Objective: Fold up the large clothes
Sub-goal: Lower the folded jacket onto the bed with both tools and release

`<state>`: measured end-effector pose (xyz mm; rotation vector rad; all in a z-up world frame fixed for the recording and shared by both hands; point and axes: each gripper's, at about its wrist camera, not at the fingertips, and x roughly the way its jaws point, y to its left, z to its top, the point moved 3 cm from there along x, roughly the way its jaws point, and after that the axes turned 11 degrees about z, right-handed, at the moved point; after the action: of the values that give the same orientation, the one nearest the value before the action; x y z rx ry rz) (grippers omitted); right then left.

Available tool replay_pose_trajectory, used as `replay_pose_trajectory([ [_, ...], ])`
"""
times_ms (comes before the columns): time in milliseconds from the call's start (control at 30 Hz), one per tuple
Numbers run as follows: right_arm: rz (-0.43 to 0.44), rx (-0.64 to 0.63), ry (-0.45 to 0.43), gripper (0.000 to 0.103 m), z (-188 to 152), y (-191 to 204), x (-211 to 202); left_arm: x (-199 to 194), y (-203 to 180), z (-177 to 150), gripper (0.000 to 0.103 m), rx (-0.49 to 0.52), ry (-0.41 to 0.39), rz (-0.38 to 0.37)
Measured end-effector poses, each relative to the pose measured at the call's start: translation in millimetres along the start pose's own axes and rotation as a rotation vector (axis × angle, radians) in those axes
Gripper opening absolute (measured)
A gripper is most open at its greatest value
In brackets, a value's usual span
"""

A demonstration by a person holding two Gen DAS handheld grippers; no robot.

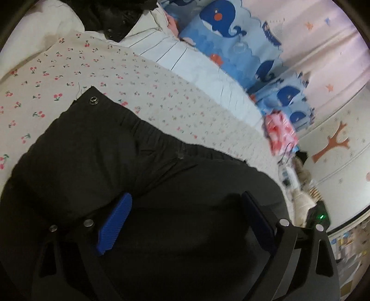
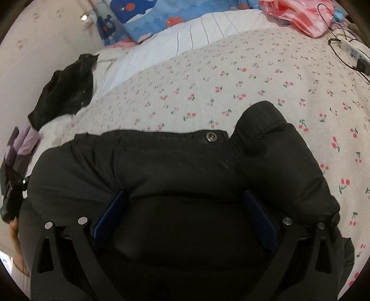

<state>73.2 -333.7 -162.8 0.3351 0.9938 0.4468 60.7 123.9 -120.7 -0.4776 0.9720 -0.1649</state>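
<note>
**Both tongs spread wide above folded black jacket on bed**

The left tongs [image 1: 185, 222] stand fully spread, blue pads well apart, with nothing pinched between them; dark fabric lies beneath the gap. The right tongs [image 2: 185, 222] are likewise spread wide and grip nothing. Judged from this, the garment is released and lies under its own weight, the tongs angled down over it rather than engaging it.

The black jacket [image 2: 175, 162] rests on the bed, on the cherry-print sheet [image 2: 254, 76]. It appears padded, with a slight sheen, gathered into a compact bundle. A metal snap [image 2: 211, 137] shows near its far edge, and a rounded lobe, possibly a sleeve or collar, though the dark fabric makes this hard to confirm, protrudes at one side. Edges are uneven; further squaring looks warranted.

Beyond it lie a white striped quilt [image 2: 185, 34], a blue whale-print cover [image 1: 231, 46], a pink item [image 2: 300, 16], a second dark garment [image 2: 67, 85] near the wall, and a power strip [image 2: 353, 49] with cable.
</note>
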Motion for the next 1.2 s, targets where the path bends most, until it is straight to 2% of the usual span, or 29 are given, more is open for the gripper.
replay_pose_trajectory([
  [67, -0.024, 0.000, -0.006, 0.096, 9, 9, -7, -15, -4, 5, 0.091, -0.012, -0.007, 0.041],
  [133, -0.004, -0.029, -0.073, 0.096, 26, 27, -22, -37, -18, 17, 0.092, 0.000, -0.081, 0.019],
  [200, -0.022, -0.066, -0.116, 0.096, 42, 42, -24, -43, -32, 28, 0.096, 0.044, -0.139, 0.039],
  [267, -0.061, -0.090, -0.100, 0.096, 54, 48, -11, -31, -39, 37, 0.096, 0.051, -0.124, 0.051],
  [300, -0.106, -0.111, -0.080, 0.096, 57, 46, 2, -18, -37, 38, 0.096, 0.049, -0.104, 0.064],
  [333, -0.183, -0.135, -0.035, 0.096, 54, 38, 21, -4, -32, 37, 0.096, 0.048, -0.081, 0.095],
  [367, -0.200, -0.128, 0.006, 0.096, 50, 27, 39, 15, -19, 33, 0.096, 0.021, -0.038, 0.096],
  [400, -0.141, -0.074, 0.018, 0.096, 43, 13, 48, 23, -12, 32, 0.096, -0.018, -0.020, 0.066],
  [433, -0.068, 0.013, -0.017, 0.096, 40, -4, 47, 27, -4, 30, 0.096, -0.057, -0.021, 0.041],
  [467, -0.040, 0.039, -0.036, 0.096, 38, -11, 45, 29, 0, 30, 0.095, -0.068, -0.026, 0.028],
  [533, -0.028, 0.033, -0.029, 0.096, 34, -12, 46, 34, -1, 26, 0.096, -0.049, -0.019, 0.036],
  [600, -0.057, 0.015, 0.005, 0.096, 35, -7, 46, 35, -6, 26, 0.096, -0.016, 0.011, 0.068],
  [667, -0.078, 0.020, -0.002, 0.096, 36, -2, 28, 17, -8, 29, 0.095, -0.049, 0.018, 0.058],
  [733, -0.043, -0.014, -0.069, 0.096, 33, 9, -6, -13, -9, 29, 0.095, -0.065, -0.030, 0.010],
  [833, -0.105, -0.087, -0.155, 0.096, 11, 11, -39, -59, -6, 13, 0.096, 0.017, -0.137, 0.025],
  [900, -0.139, -0.042, -0.122, 0.096, -6, -13, -27, -56, 9, -1, 0.096, 0.031, -0.139, 0.073],
  [967, -0.036, 0.052, -0.130, 0.096, -13, -35, -22, -33, 33, -14, 0.095, -0.026, -0.075, 0.075],
  [1000, -0.032, 0.072, -0.133, 0.096, -11, -37, -24, -32, 36, -15, 0.095, -0.036, -0.083, 0.078],
  [1067, -0.082, 0.041, -0.106, 0.096, -9, -27, -29, -38, 34, -15, 0.095, -0.038, -0.083, 0.105],
  [1133, -0.043, 0.001, -0.153, 0.096, -15, -5, -59, -59, 27, -18, 0.095, -0.033, -0.109, 0.089],
  [1200, -0.029, -0.065, -0.215, 0.096, -26, 17, -90, -87, 17, -26, 0.096, 0.018, -0.171, 0.086],
])
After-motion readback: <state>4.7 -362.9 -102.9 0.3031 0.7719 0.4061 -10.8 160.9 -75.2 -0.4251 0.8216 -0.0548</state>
